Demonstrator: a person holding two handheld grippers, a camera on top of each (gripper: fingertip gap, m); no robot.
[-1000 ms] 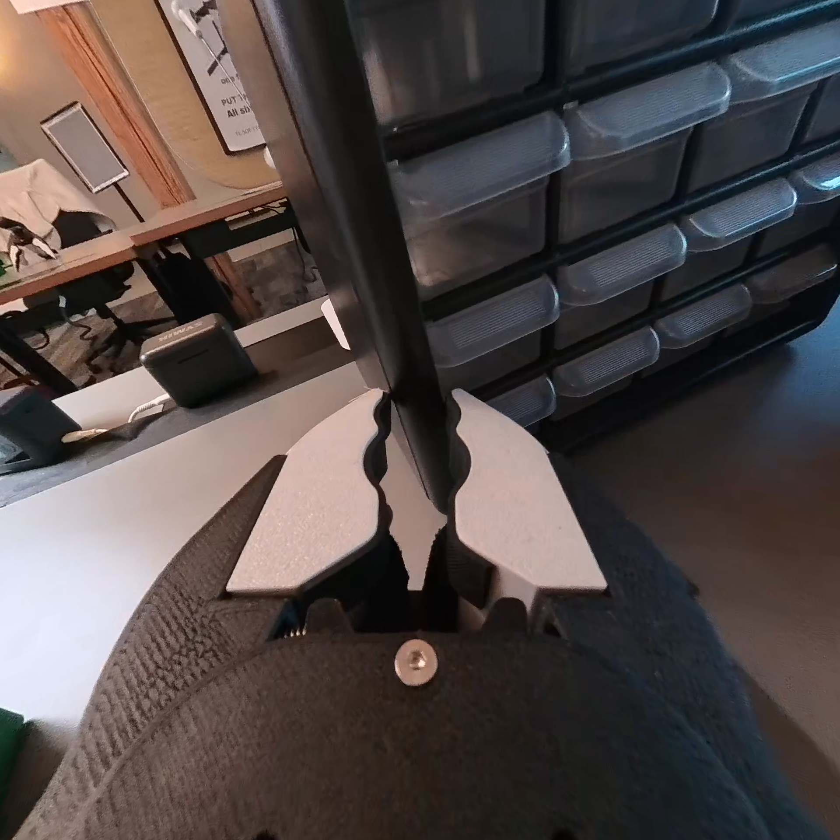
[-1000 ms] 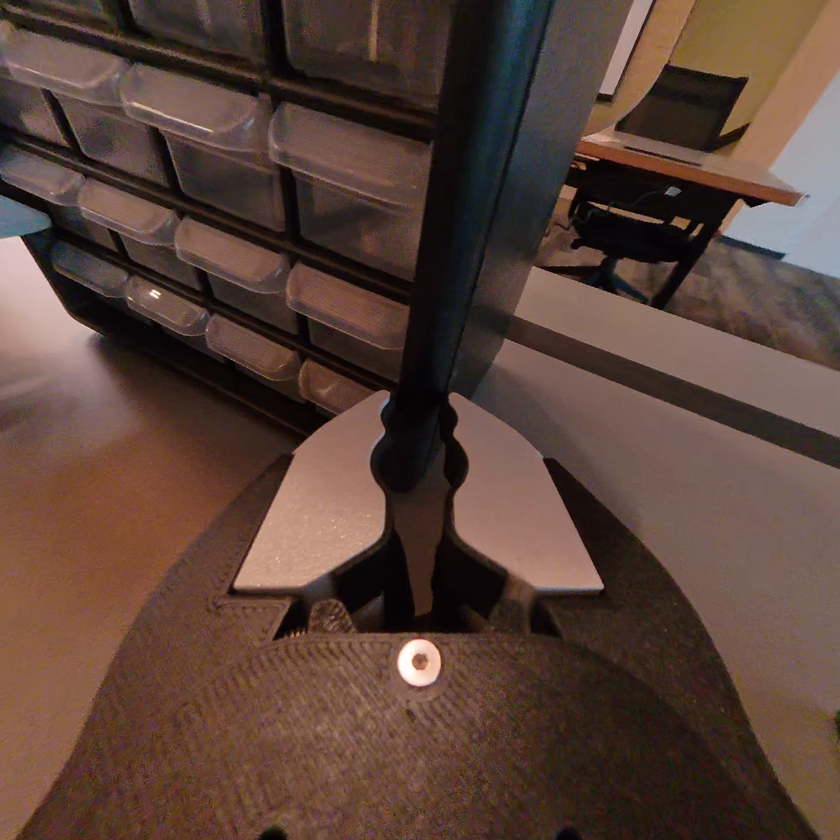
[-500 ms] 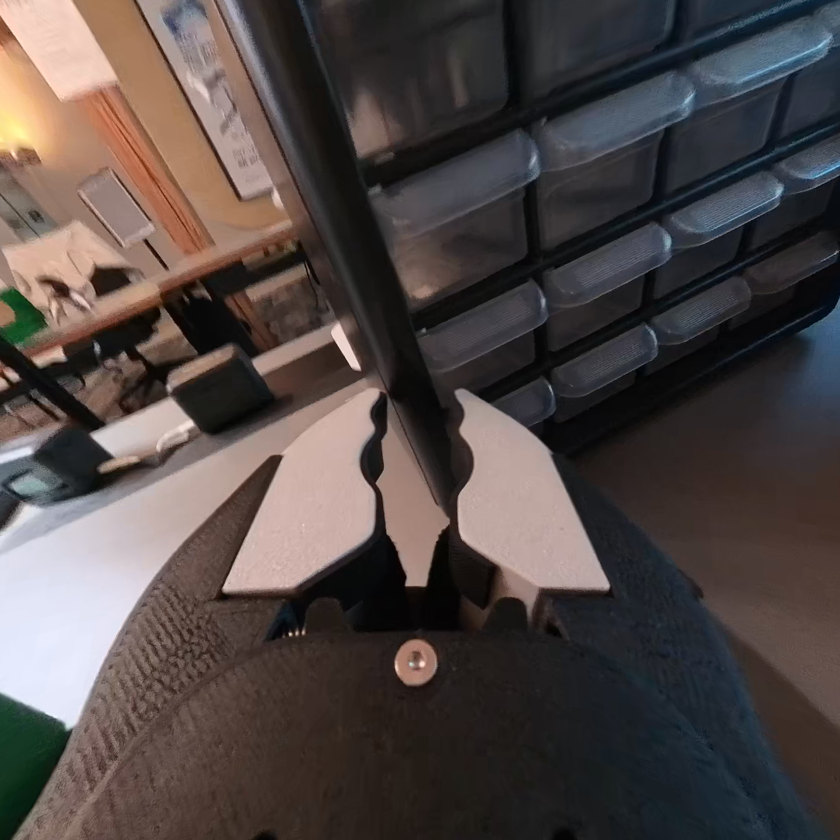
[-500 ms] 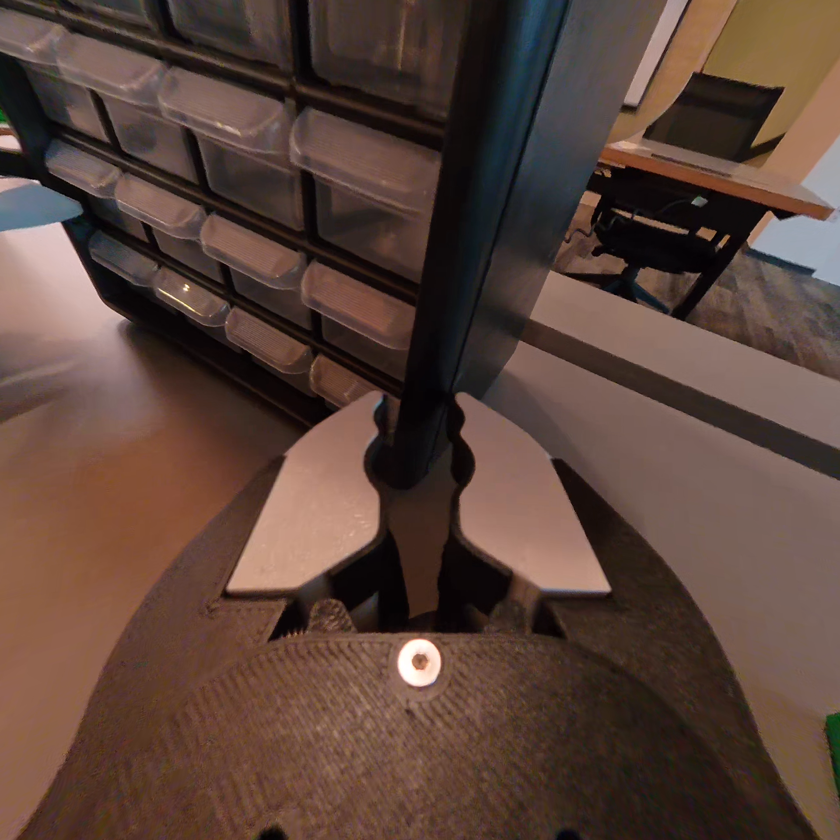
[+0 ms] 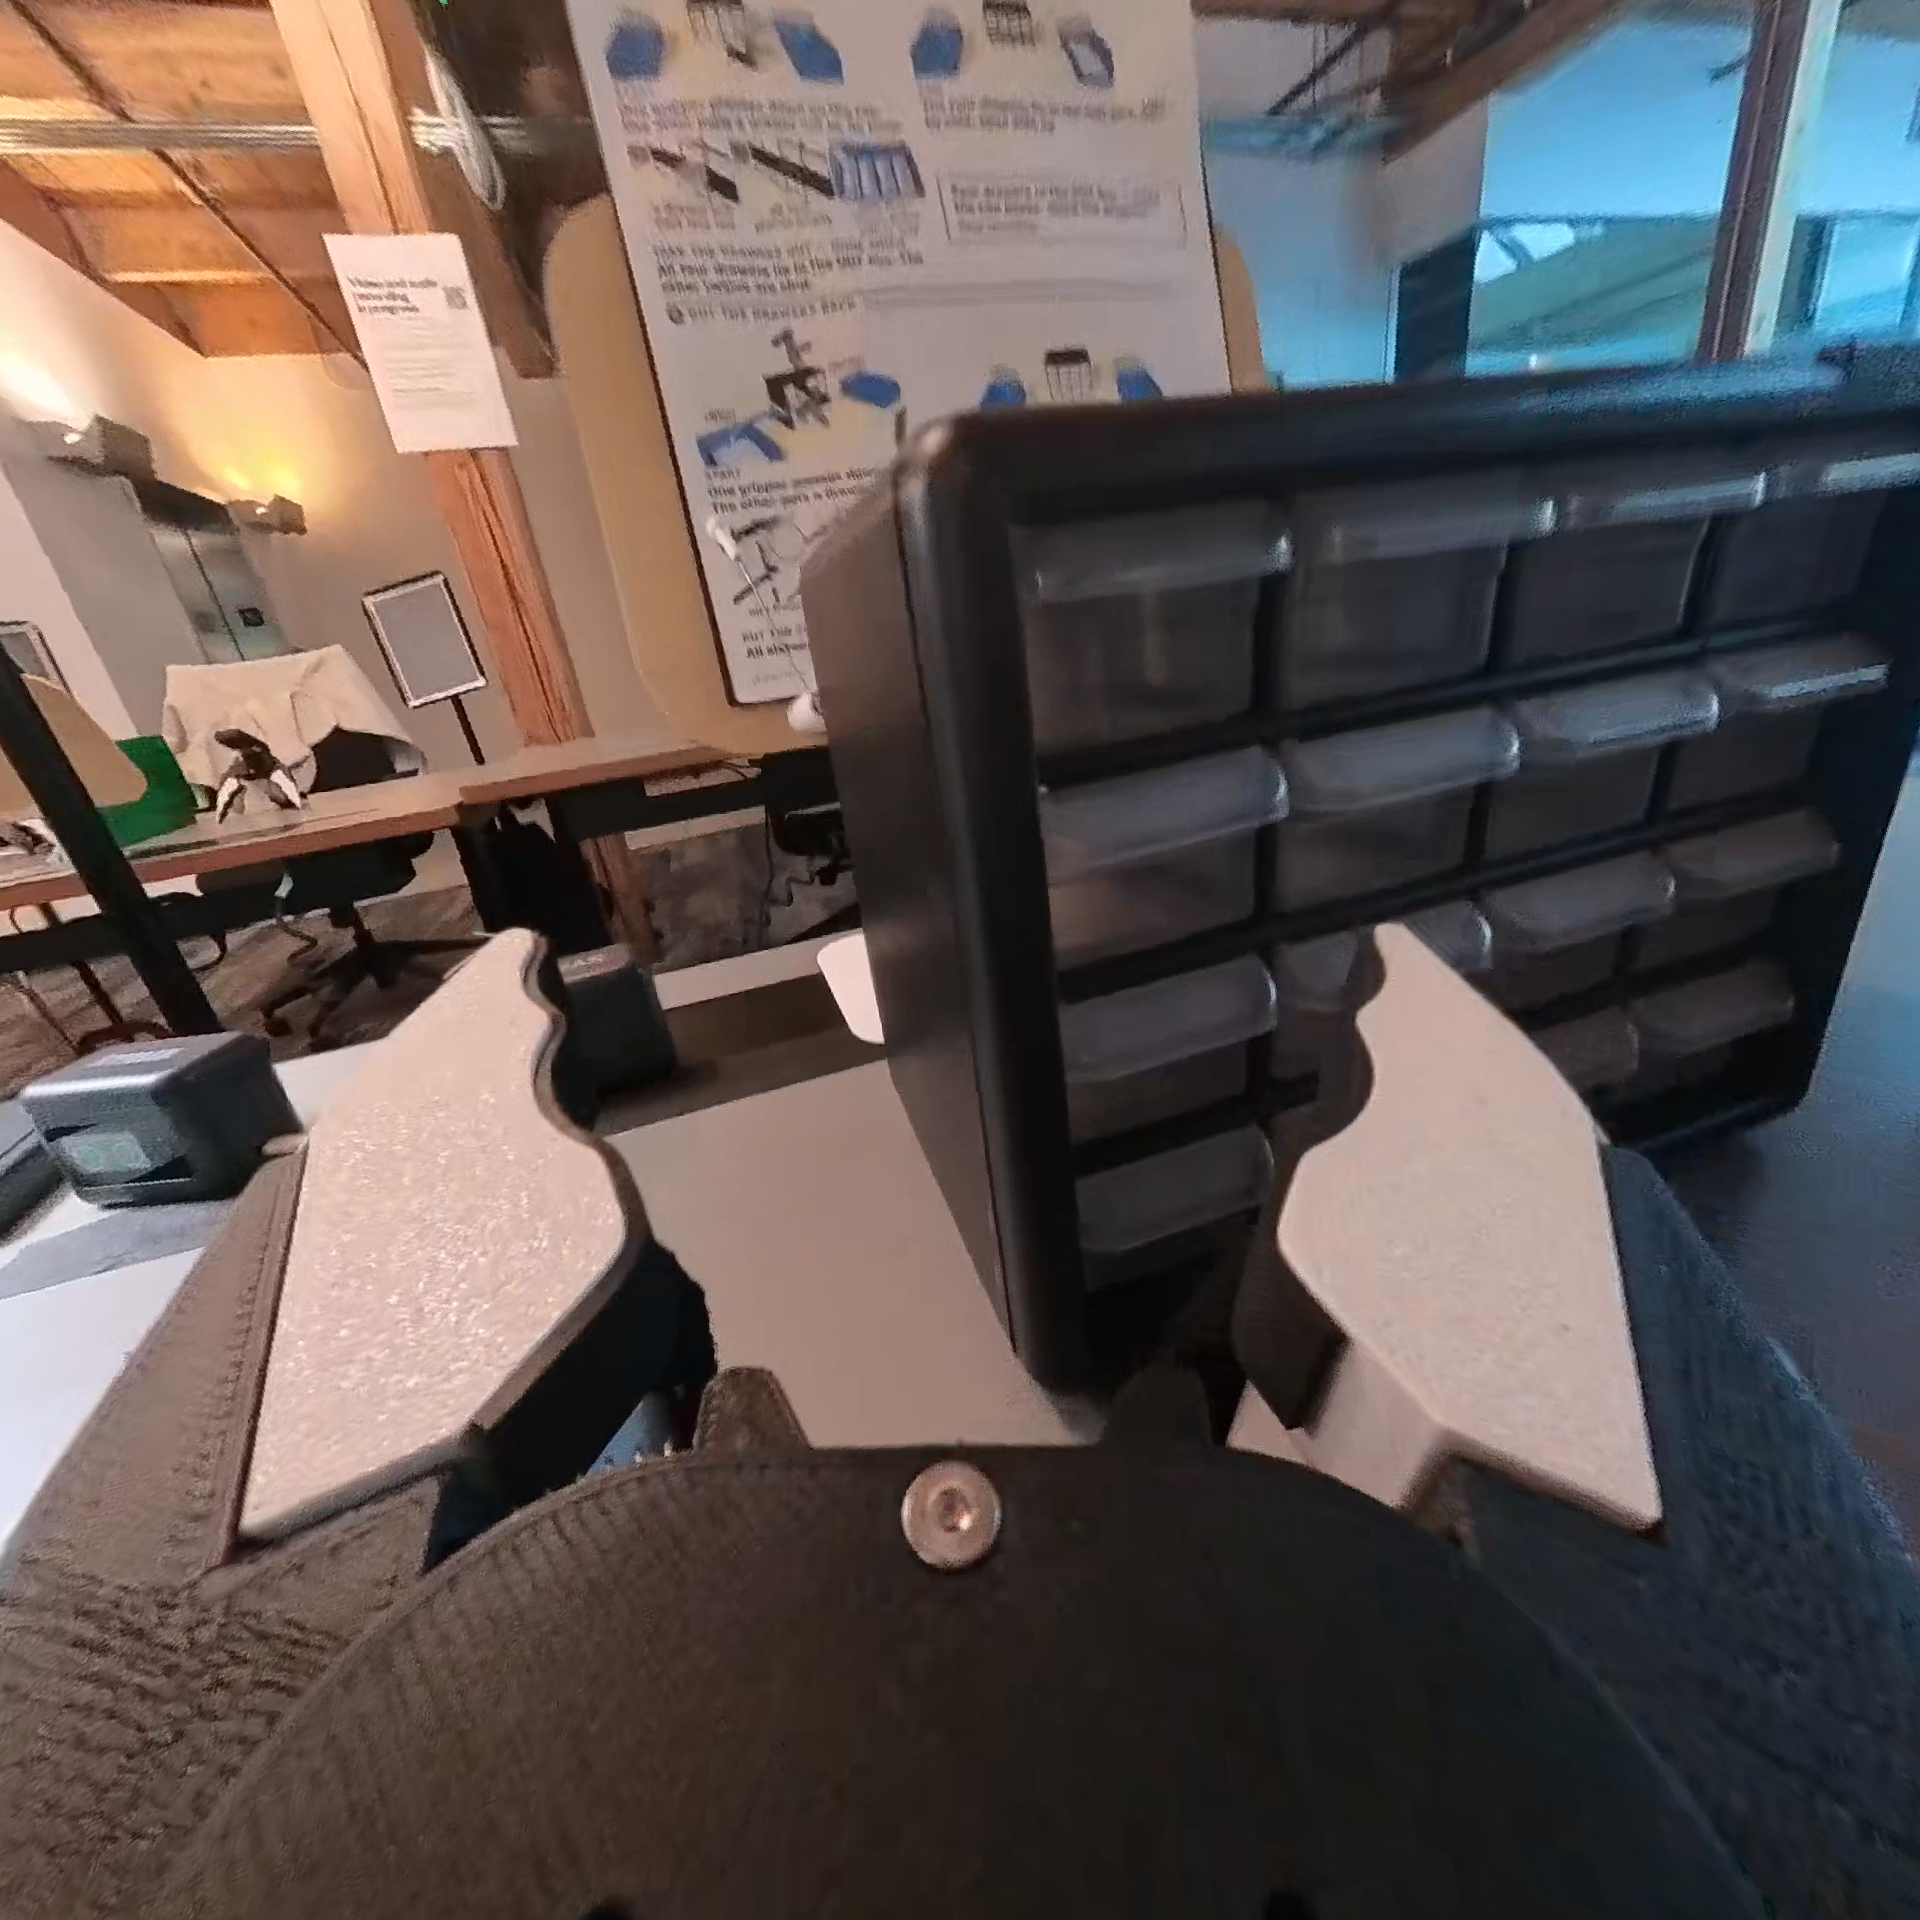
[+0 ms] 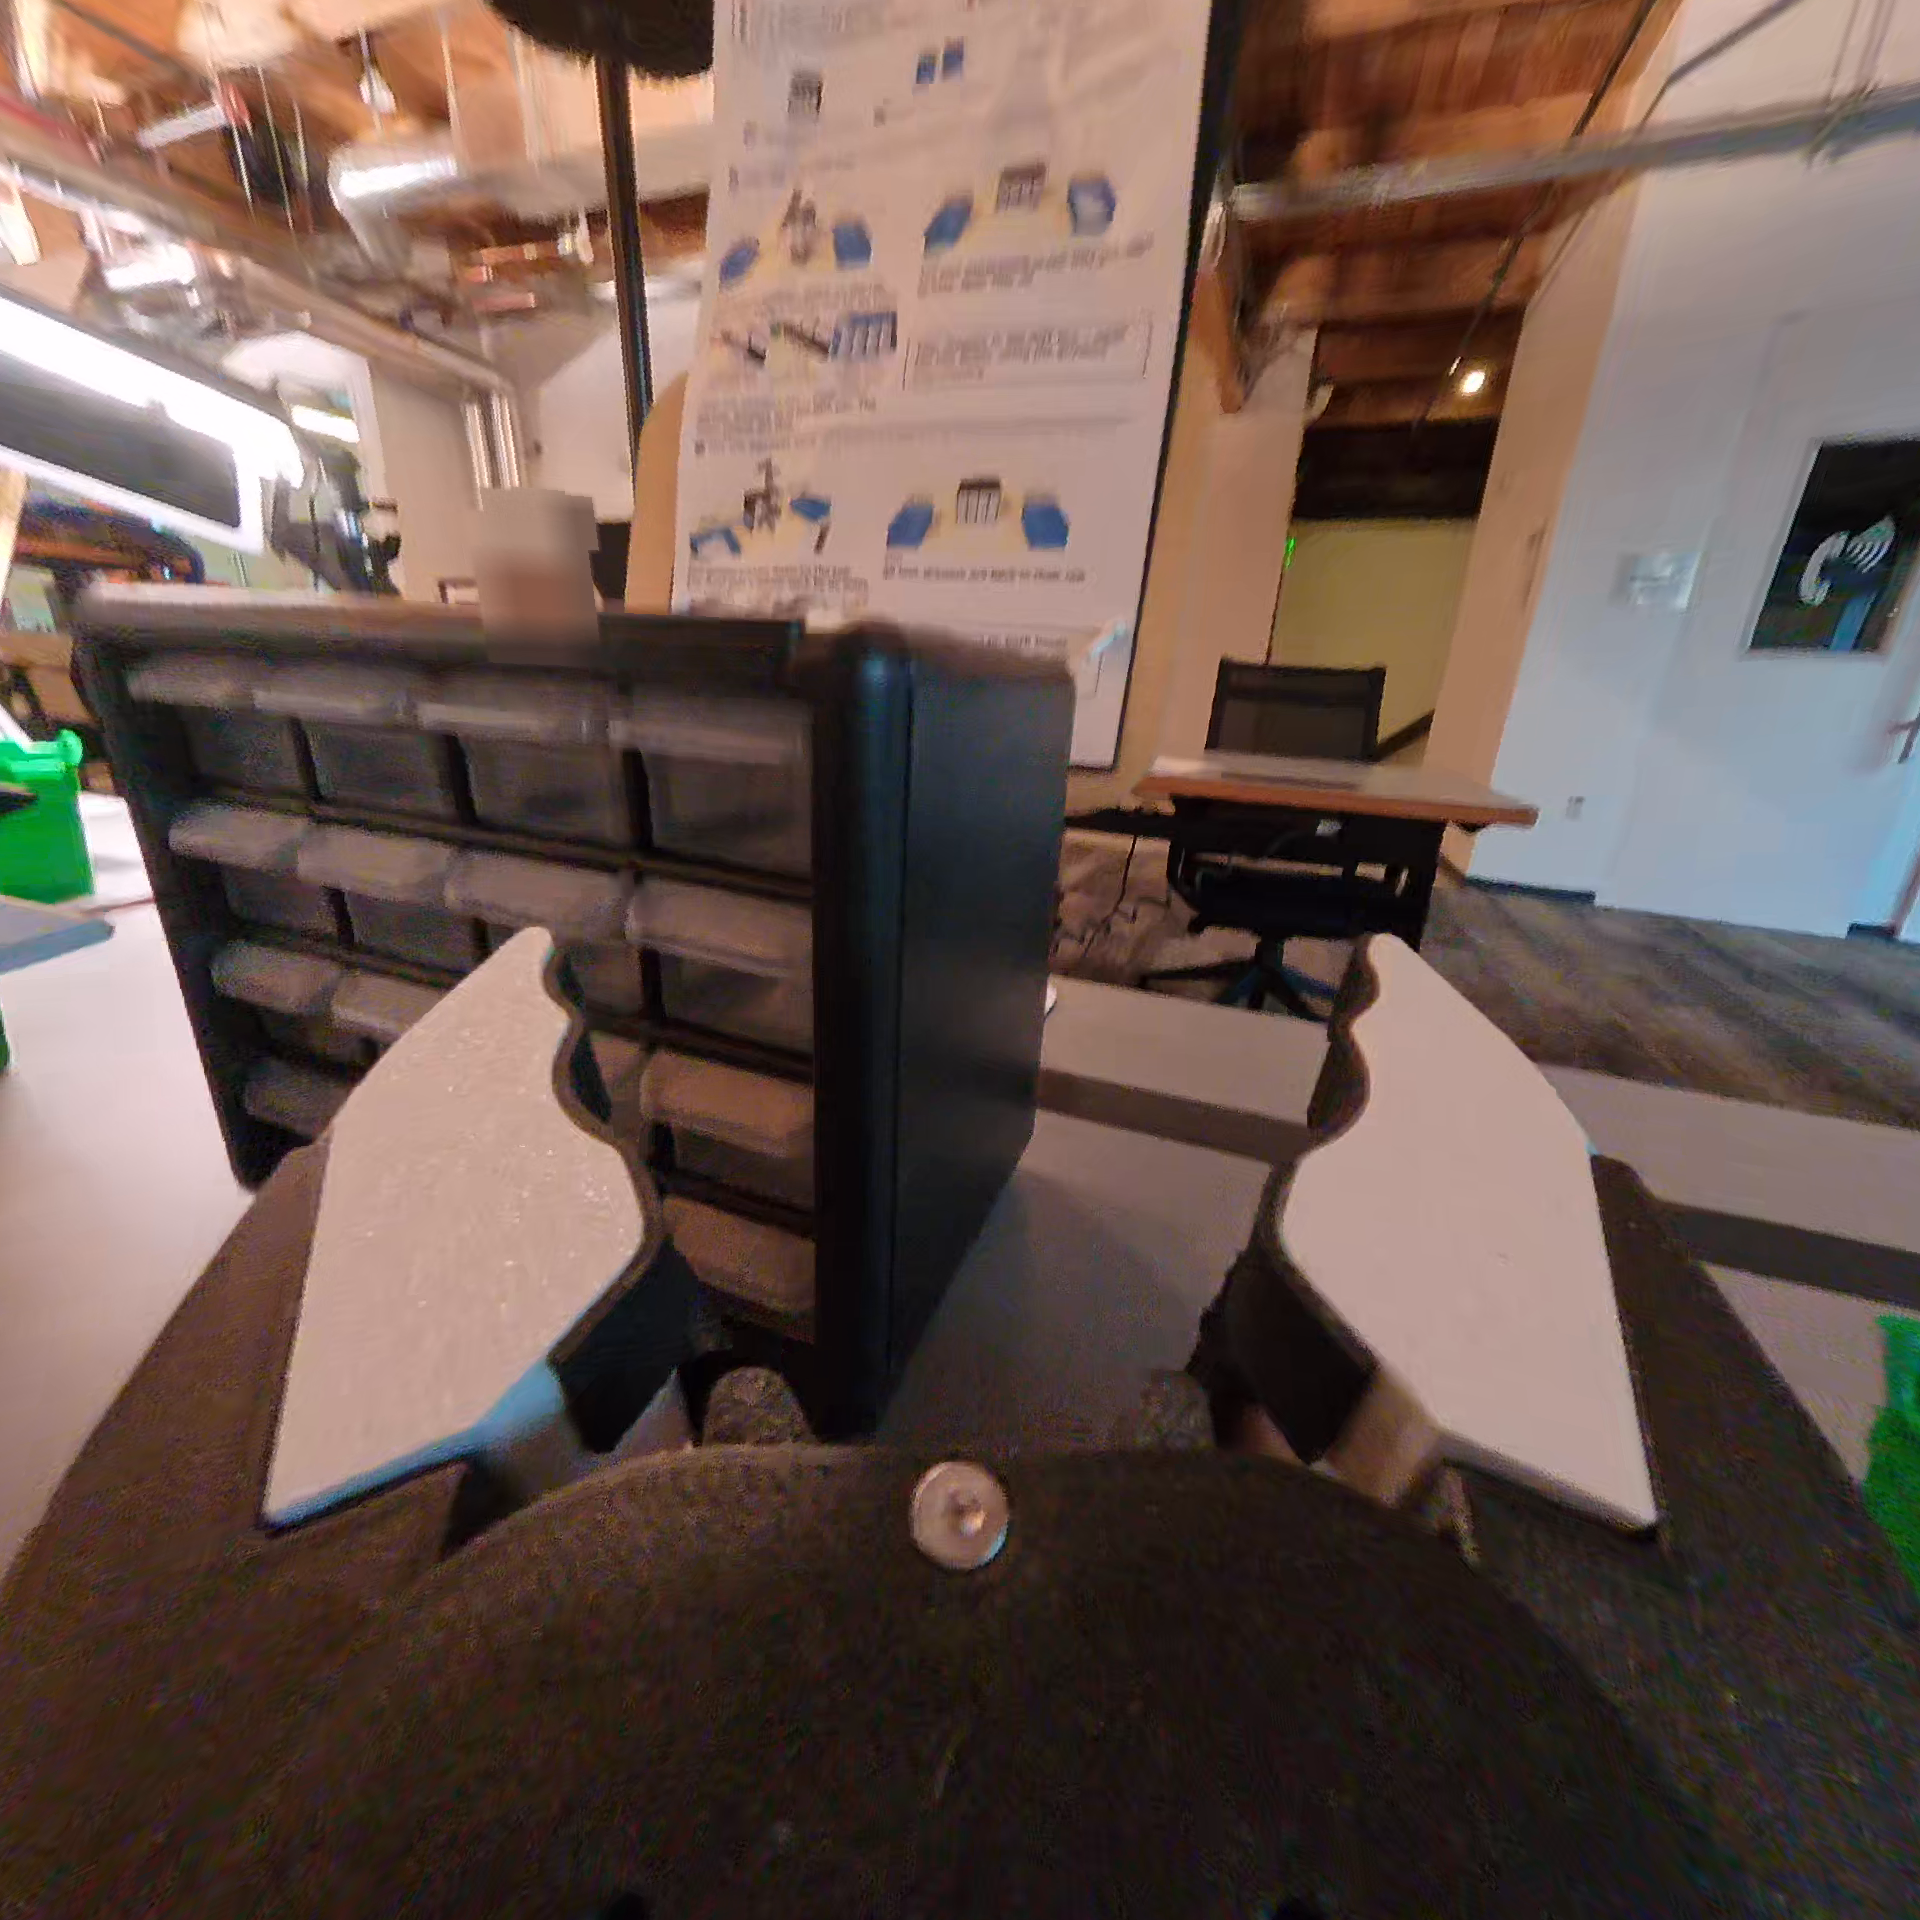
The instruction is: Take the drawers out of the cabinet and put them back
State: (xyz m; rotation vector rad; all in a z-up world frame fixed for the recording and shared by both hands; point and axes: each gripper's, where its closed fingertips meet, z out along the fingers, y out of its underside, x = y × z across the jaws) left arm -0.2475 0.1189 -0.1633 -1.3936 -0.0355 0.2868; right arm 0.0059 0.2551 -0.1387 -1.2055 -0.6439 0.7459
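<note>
A black cabinet (image 5: 935,831) with rows of clear plastic drawers (image 5: 1153,852) stands upright on the table, every visible drawer in its slot. My left gripper (image 5: 956,940) is open wide and empty, and the cabinet's front left corner edge stands between its fingers without touching them. In the right wrist view the cabinet (image 6: 977,831) shows its right side wall and its drawers (image 6: 717,935). My right gripper (image 6: 956,943) is open wide and empty, with the front right corner edge between its fingers, apart from both.
The grey table top (image 5: 810,1195) carries black box devices (image 5: 156,1122) on the left. A large poster (image 5: 914,260) hangs behind the cabinet. Green objects sit at the left (image 6: 42,821) and right (image 6: 1896,1423) edges. A desk with a chair (image 6: 1320,800) stands beyond.
Both grippers were shut on the cabinet's front corner edges; both have let go, opened wide and drawn back. The views have tilted up, so the whole cabinet shows.
</note>
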